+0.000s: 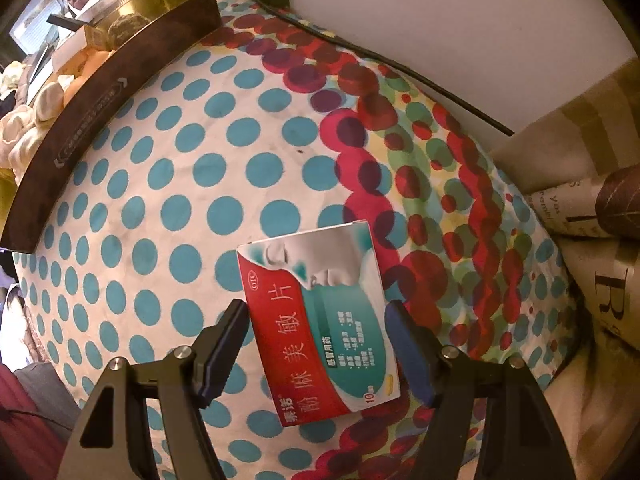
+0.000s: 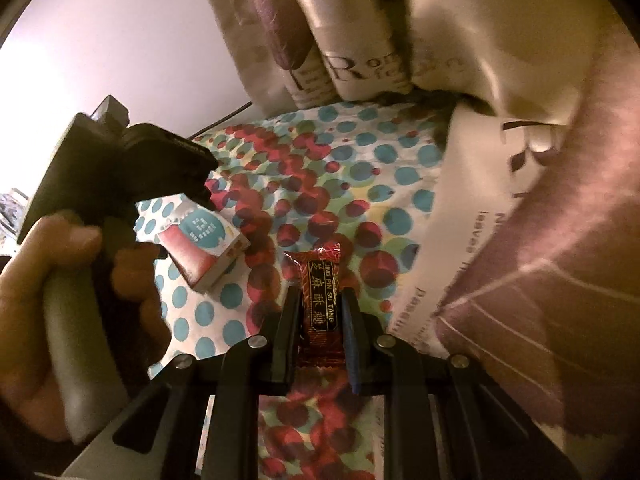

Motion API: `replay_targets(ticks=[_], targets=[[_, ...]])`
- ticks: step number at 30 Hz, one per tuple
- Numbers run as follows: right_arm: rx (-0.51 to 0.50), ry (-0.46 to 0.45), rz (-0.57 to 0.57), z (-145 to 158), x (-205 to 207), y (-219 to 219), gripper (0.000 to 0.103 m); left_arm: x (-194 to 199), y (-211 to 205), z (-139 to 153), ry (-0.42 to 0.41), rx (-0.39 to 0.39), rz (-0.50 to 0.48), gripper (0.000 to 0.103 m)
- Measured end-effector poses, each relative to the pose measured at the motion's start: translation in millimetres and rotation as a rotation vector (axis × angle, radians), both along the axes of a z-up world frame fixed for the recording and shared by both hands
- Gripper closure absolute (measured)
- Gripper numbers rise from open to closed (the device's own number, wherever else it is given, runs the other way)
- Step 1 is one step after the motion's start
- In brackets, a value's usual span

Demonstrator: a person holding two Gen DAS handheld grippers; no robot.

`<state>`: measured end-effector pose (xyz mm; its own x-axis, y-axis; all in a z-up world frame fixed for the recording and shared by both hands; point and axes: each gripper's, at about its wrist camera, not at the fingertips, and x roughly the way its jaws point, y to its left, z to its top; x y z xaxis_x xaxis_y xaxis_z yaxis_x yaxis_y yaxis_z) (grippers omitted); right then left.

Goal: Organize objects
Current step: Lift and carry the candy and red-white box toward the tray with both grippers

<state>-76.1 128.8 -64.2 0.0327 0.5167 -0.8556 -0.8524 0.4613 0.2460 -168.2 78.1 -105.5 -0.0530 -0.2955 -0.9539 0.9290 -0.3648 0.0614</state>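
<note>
Left tongs (image 1: 316,344) apart, straddling medicine box (image 1: 320,312); centre before closing. Right tongs (image 2: 320,320) clamped on candy (image 2: 322,300); keep level.

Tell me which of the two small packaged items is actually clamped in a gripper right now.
The red candy packet, squeezed between the right gripper fingers. The medicine box merely lies on the dotted cloth between the left gripper's spread fingers.
</note>
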Motion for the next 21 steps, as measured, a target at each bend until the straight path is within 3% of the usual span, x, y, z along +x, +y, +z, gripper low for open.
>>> replay_targets(ticks=[6,14,16,19,21], targets=[[-0.035,-0.015,0.000,4,3,-6,0.084,-5,12,-4,-0.006,0.017,0.010,0.030],[-0.054,-0.027,0.007,6,2,-5,0.083,-4,21,-16,0.001,0.051,0.056,0.018],[-0.053,-0.029,0.008,6,2,-5,0.083,-5,22,-19,0.014,0.056,0.042,0.017],[-0.054,-0.028,0.009,6,3,-5,0.083,-8,26,-32,-0.053,0.088,0.005,0.017],[-0.051,-0.029,0.005,7,3,-5,0.083,-10,32,-31,-0.043,0.073,-0.021,0.017]])
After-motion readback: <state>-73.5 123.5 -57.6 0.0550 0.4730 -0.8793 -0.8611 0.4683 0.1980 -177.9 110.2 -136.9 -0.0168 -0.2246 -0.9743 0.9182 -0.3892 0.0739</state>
